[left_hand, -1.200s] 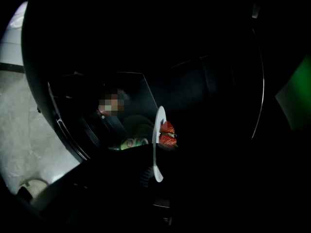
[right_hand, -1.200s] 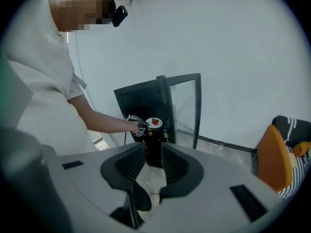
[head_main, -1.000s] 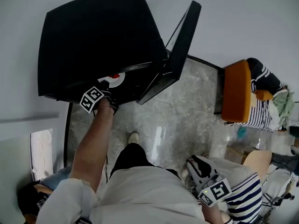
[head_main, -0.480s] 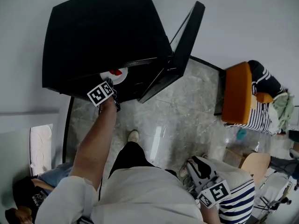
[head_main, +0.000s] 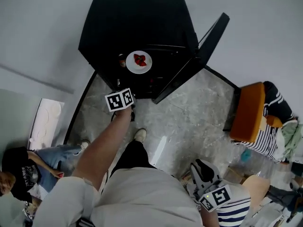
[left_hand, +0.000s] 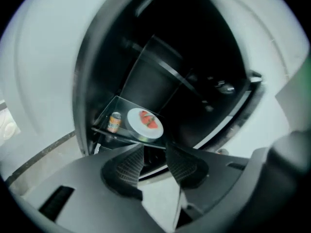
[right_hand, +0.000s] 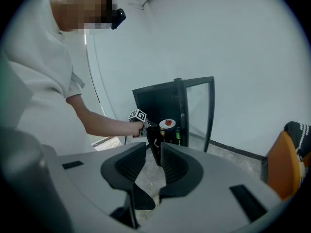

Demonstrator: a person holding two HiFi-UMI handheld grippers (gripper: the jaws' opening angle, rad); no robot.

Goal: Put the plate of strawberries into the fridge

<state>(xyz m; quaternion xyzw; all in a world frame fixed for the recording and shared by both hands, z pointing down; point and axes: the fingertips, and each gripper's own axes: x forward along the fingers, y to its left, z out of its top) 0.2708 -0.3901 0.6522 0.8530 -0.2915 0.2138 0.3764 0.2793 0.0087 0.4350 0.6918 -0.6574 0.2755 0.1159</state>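
Observation:
A white plate of strawberries [head_main: 138, 62] lies on a glass shelf inside the black fridge [head_main: 137, 18]; the left gripper view shows the plate [left_hand: 145, 124] straight ahead. My left gripper [left_hand: 155, 152] is open, empty, and held back from the shelf in front of the fridge opening, under its marker cube [head_main: 119, 100]. My right gripper [right_hand: 151, 155] is open with nothing between its fingers, low at my right side, marker cube [head_main: 216, 197] showing. From there the plate [right_hand: 167, 124] is far off in the fridge.
The fridge door [head_main: 208, 44] stands open to the right. An orange can [left_hand: 114, 122] sits beside the plate, a green bottle [right_hand: 178, 135] below. An orange chair [head_main: 248, 112] with striped cloth is at the right. A person [head_main: 28, 169] sits at the lower left.
My left gripper has let go of the plate and drawn back out of the fridge. The plate stays on the shelf. The right gripper has barely moved.

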